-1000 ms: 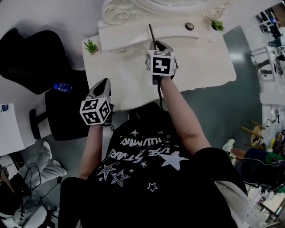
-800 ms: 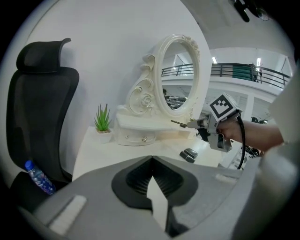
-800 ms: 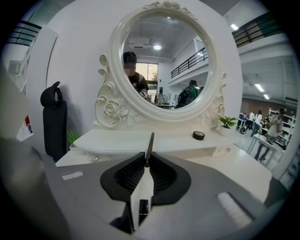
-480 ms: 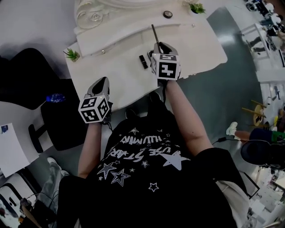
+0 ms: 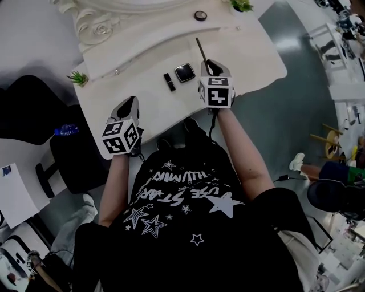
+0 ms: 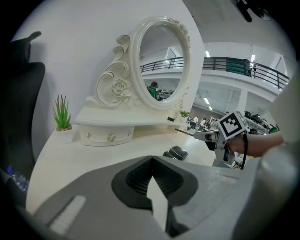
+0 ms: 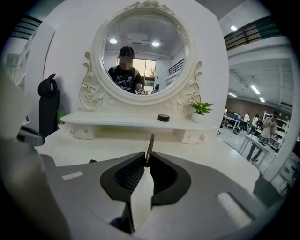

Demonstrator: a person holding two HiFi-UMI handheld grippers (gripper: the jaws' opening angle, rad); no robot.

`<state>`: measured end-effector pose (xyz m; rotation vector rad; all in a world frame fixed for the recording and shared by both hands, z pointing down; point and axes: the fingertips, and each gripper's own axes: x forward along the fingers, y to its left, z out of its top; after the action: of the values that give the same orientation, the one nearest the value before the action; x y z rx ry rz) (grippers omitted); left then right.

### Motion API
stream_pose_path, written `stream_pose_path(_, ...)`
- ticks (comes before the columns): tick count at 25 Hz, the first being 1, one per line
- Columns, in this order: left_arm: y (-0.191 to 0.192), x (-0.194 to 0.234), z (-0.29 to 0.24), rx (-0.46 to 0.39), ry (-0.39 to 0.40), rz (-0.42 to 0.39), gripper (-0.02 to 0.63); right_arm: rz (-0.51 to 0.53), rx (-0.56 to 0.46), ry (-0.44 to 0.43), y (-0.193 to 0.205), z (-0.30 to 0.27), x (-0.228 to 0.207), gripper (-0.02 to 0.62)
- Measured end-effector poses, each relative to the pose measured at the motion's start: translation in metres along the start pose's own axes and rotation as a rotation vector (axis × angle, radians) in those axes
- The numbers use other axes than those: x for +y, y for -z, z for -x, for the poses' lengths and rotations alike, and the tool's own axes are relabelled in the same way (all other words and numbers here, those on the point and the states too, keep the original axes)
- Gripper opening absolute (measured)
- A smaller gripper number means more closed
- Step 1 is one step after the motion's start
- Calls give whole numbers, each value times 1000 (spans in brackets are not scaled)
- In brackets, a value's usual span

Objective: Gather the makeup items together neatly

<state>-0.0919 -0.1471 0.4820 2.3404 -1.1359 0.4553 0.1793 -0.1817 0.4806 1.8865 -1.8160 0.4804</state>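
Observation:
My right gripper (image 5: pixel 206 61) hovers over the white vanity table (image 5: pixel 256 57), shut on a thin dark makeup stick (image 5: pixel 199 45) that juts forward past its tips (image 7: pixel 149 146). Just left of it on the tabletop lie a square dark compact (image 5: pixel 185 72) and a small black tube (image 5: pixel 169 81). The left gripper view shows the compact (image 6: pixel 179 152) too, with the right gripper (image 6: pixel 206 136) beyond it. A round black pot (image 5: pixel 200 15) sits on the raised shelf (image 7: pixel 163 117). My left gripper (image 5: pixel 130 105) hangs over the table's near left part, jaws together and empty (image 6: pixel 151 159).
An ornate round mirror (image 7: pixel 143 51) rises behind the shelf, which has small drawers underneath. Potted plants stand at the table's left end (image 5: pixel 77 77) and on the shelf's right end (image 5: pixel 242 4). A black chair (image 5: pixel 74 154) stands left of the table.
Both grippers have shifted rightward along the table. The right one, still holding the stick, pulled back from the shelf, so the compact and the black tube now show to its left.

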Motion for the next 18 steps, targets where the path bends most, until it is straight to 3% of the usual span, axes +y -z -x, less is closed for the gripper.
stream_pose_path(18, 16, -31, -25, 56, -34, 18, 2, 103, 69, -162, 68, -16, 0, 63)
